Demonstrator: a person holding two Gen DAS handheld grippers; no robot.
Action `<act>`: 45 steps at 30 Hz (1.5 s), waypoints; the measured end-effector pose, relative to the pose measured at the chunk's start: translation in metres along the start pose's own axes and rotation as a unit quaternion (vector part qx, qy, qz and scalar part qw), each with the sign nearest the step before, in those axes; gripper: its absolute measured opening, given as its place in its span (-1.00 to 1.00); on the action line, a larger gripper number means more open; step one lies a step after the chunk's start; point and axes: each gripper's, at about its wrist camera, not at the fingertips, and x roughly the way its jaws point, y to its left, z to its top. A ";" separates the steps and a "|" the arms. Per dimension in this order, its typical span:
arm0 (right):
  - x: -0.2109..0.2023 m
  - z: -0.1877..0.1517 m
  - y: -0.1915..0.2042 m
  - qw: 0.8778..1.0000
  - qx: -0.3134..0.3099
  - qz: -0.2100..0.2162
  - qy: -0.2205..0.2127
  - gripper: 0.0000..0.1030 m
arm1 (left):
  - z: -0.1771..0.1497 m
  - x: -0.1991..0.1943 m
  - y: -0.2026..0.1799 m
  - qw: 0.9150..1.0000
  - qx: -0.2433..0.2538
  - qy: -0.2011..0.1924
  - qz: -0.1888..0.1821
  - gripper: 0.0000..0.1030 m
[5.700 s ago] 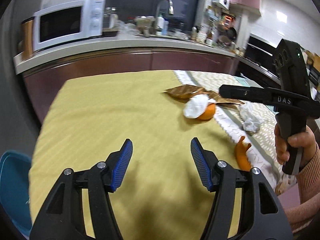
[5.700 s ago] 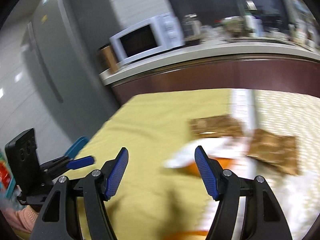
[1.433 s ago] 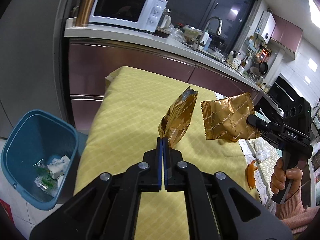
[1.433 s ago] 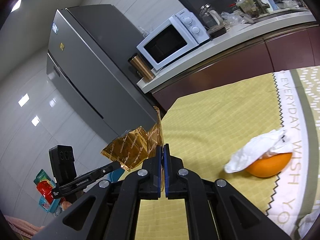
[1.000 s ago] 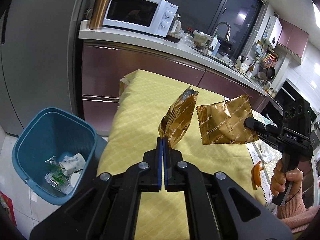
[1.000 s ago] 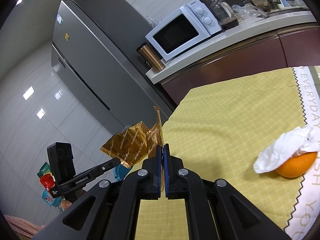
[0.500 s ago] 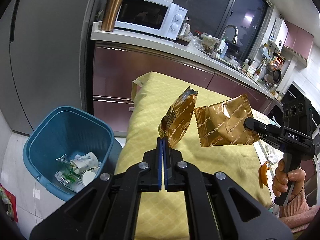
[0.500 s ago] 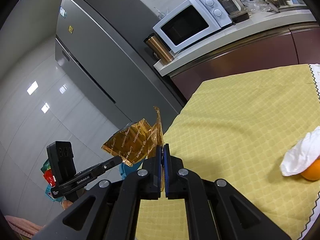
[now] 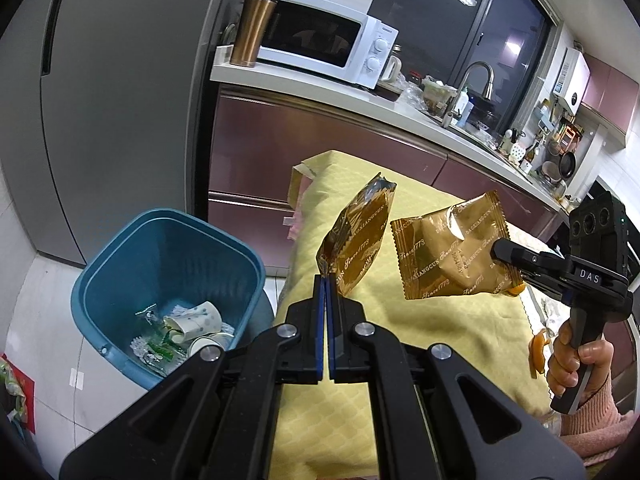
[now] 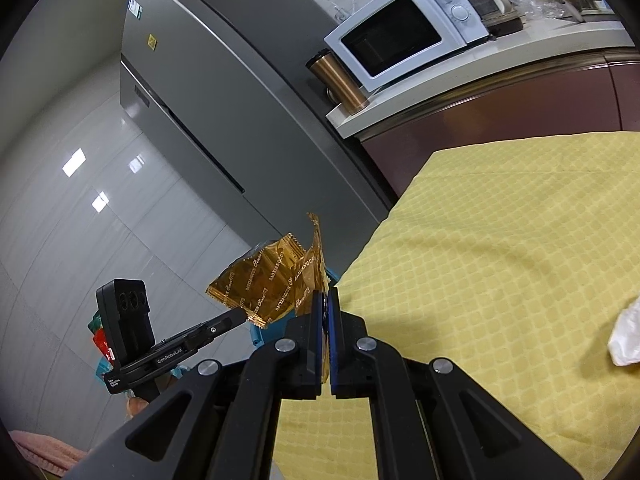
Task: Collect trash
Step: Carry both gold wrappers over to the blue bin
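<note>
Place: home kitchen | Landmark: white microwave (image 9: 326, 50) on the counter (image 9: 320, 88) | Left of it: copper tumbler (image 9: 254, 30), grey fridge (image 9: 100, 100) | Right of it: sink faucet (image 9: 476, 80) (bottles around) | Below it: maroon cabinets (image 9: 280, 136), blue trash bin (image 9: 160, 280)

Landmark: table (image 9: 400, 344).
Bin (image 9: 120, 264) on floor, left of table; cups (image 9: 196, 320) inside.
Counter (image 9: 320, 88) behind table; microwave (image 9: 320, 40) on it, tumbler (image 9: 252, 28) left of microwave.
Fridge (image 9: 100, 100) left of counter.
Two wrappers (image 9: 360, 236) (image 9: 452, 252) held above table's left end.
</note>
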 end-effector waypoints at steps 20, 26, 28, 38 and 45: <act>0.036 0.008 0.019 0.999 -0.014 0.026 0.030 -0.97 | 0.000 -0.013 0.033 0.999 -0.028 -0.013 0.033 -0.97; 0.050 0.008 0.026 0.998 -0.020 0.033 0.042 -0.96 | -0.001 -0.017 0.041 0.998 -0.036 -0.016 0.042 -0.97; 0.053 0.008 0.027 0.998 -0.021 0.035 0.045 -0.97 | -0.001 -0.019 0.044 0.998 -0.038 -0.017 0.045 -0.97; 0.070 0.012 0.033 0.997 -0.029 0.041 0.060 -0.97 | -0.002 -0.023 0.054 0.997 -0.046 -0.020 0.055 -0.97; 0.082 0.014 0.039 0.996 -0.035 0.043 0.071 -0.97 | -0.001 -0.025 0.064 0.996 -0.054 -0.023 0.067 -0.97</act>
